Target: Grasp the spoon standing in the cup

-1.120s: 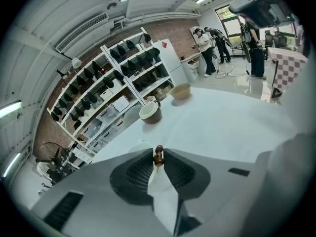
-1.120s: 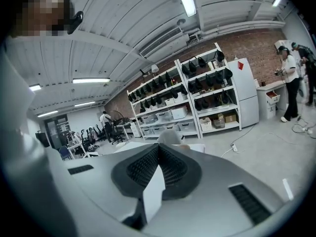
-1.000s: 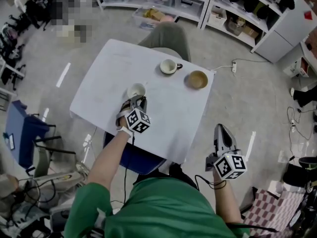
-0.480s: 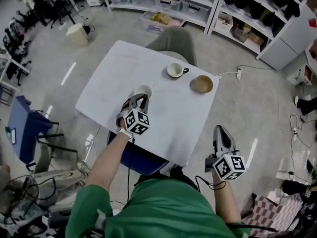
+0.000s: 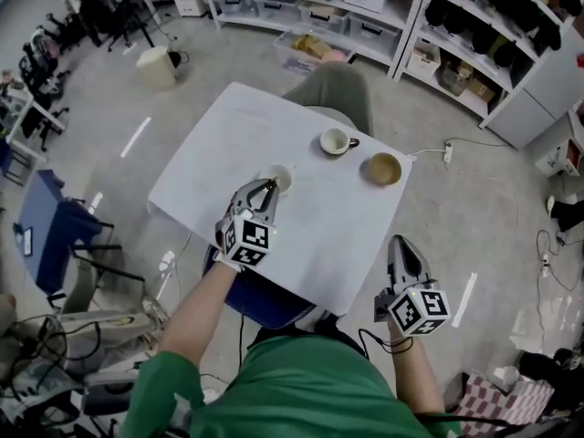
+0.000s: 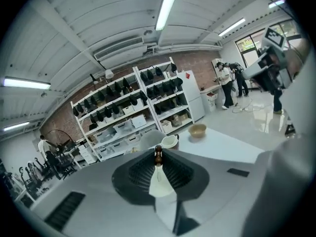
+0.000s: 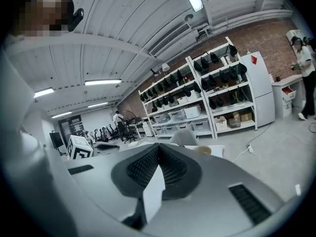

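Observation:
My left gripper (image 5: 267,186) hovers over the near rim of the small white cup (image 5: 280,177) on the white table (image 5: 219,144). Its jaws have just been closing and now pinch the spoon's brown handle tip (image 6: 158,155), which shows between the fingertips in the left gripper view. The spoon's lower end is hidden, so I cannot tell whether it still reaches into the cup. My right gripper (image 5: 402,243) hangs off the table's near right corner, jaws together with nothing in them.
A white cup with a dark handle (image 5: 336,140) and a wooden bowl (image 5: 384,168) stand at the table's far right. A grey chair (image 5: 336,85) sits behind the table and a blue seat (image 5: 251,292) under its near edge. Shelving lines the back wall.
The left gripper has risen from the cup's mouth, its jaws narrowing on the spoon handle. The right gripper has drifted a little. The head view has shifted.

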Demonstrator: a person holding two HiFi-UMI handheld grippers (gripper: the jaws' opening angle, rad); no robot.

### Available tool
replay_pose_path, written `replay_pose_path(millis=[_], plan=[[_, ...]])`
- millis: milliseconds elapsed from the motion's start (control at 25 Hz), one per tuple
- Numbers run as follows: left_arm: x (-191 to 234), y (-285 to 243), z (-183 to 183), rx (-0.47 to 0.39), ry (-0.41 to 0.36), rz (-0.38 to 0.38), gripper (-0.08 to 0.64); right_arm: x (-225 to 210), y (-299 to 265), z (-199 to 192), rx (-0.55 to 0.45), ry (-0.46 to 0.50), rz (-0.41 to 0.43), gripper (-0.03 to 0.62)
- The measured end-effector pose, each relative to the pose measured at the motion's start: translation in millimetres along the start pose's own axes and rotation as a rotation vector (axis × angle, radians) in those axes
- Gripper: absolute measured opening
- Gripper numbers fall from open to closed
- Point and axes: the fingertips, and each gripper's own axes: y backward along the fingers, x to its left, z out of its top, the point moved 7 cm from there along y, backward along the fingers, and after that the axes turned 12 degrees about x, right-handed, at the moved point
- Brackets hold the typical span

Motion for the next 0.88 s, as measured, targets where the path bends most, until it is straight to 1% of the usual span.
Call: replay_pose_path(millis=[120,320,560,720,880], plan=[[8,21,8,-0.055,0.052,0.014,0.058,9,-7,2,0.003,0.024,0.021,0.021],[21,63,16,-0.129,0.187,0.018,0.058,23,-13,7,0.008,0.052,0.068,0.021],[24,110,19,-0.195,0.247,0.057,0.058,37,-15,8,0.007,0.079,0.116,0.021],[26,137,18,-0.244,0.323,0.067,0.058,42,-16,9,0.001,0.091,0.136,0.021],[26,153,12,-0.274,0.41,0.046,0.058,46,-17,11,-0.006,0.103,0.147,0.021]])
